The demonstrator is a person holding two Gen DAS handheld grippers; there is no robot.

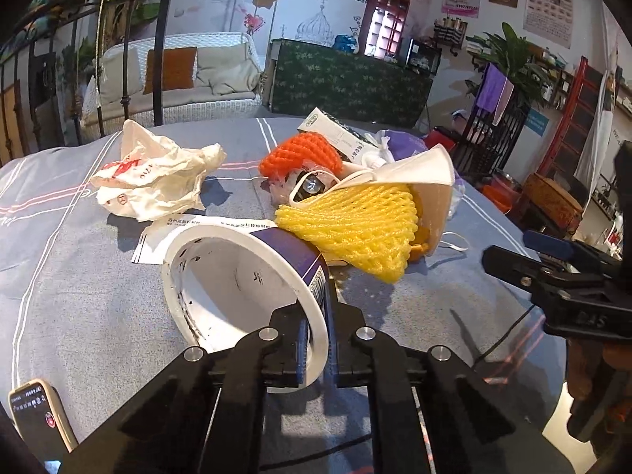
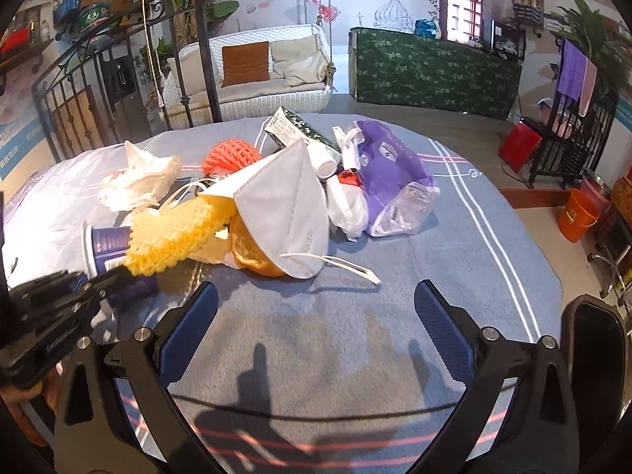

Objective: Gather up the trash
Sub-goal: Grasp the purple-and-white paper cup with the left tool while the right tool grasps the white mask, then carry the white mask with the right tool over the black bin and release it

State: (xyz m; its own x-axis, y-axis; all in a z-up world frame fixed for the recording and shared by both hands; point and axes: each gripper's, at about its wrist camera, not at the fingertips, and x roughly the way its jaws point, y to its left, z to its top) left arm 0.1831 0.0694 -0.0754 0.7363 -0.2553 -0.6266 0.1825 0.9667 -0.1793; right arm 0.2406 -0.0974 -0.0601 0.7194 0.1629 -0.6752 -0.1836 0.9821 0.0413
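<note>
left gripper (image 1: 316, 349) clamped on paper cup (image 1: 245, 276) rim | right gripper (image 2: 316, 316) spread apart, empty

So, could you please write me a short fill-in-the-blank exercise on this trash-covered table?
1. The left gripper has its jaws shut on the rim of the paper ____.
2. The right gripper has its jaws ____, with nothing between them.
3. The foam net lying against the paper cup is ____ in colour.
4. The white face mask partly covers an ____ peel.

Missing words: cup; open; yellow; orange
</note>
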